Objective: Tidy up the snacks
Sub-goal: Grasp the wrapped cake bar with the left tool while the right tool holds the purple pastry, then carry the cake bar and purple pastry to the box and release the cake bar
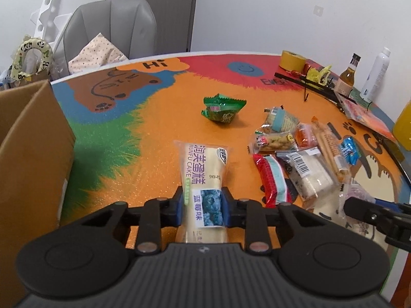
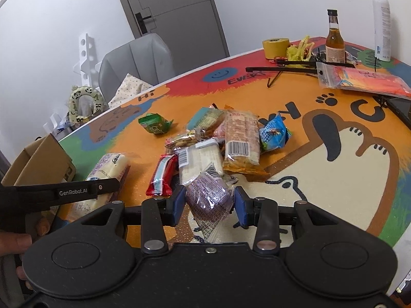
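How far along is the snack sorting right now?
Early. Nothing looks sorted yet; the cardboard box's inside is hidden. In hand: left claw grips the cake pack, right claw grips the purple snack pack. Left: the snack pile and green packet on the table.

The cake packet (image 1: 203, 177) says "RUNFU CAKE" in purple, next to big Chinese words. The table mat (image 1: 159, 118) says "Hi" at about 11 o'clock (on an orange cloud shape). The left gripper (image 2: 113, 187) has "GenRobot.AI" in white letters on its black arm.
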`<state>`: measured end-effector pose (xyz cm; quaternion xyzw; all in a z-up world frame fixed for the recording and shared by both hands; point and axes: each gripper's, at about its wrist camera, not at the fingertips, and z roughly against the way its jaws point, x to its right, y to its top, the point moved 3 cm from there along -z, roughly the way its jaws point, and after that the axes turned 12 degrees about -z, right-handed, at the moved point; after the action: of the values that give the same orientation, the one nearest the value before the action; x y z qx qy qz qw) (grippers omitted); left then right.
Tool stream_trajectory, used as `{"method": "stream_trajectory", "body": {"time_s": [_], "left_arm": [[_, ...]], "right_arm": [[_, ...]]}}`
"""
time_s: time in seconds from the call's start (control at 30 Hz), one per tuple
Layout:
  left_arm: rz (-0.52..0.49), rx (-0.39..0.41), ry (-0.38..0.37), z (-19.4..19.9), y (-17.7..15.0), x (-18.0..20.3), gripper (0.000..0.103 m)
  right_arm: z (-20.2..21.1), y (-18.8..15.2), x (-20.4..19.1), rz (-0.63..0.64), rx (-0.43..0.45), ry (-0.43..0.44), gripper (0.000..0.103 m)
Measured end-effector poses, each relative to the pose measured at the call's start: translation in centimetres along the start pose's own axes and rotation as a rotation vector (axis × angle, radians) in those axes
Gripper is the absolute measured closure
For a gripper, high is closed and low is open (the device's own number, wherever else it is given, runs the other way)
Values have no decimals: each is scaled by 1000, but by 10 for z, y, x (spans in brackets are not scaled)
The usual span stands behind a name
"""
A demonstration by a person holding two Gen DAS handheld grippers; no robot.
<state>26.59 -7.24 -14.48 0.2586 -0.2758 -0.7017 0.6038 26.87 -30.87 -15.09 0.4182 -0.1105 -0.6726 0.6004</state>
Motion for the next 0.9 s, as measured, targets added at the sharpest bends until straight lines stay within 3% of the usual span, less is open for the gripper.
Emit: {"method": "stream_trajectory", "body": {"time_s": [0.47,0.9], "left_arm": [[6,92,6,47,8,-17,77],[27,175,23,96,16,-53,77]], "right_arm": [[12,9,-29,21,57,47,64],[12,15,-79,67,85,117,64]]}}
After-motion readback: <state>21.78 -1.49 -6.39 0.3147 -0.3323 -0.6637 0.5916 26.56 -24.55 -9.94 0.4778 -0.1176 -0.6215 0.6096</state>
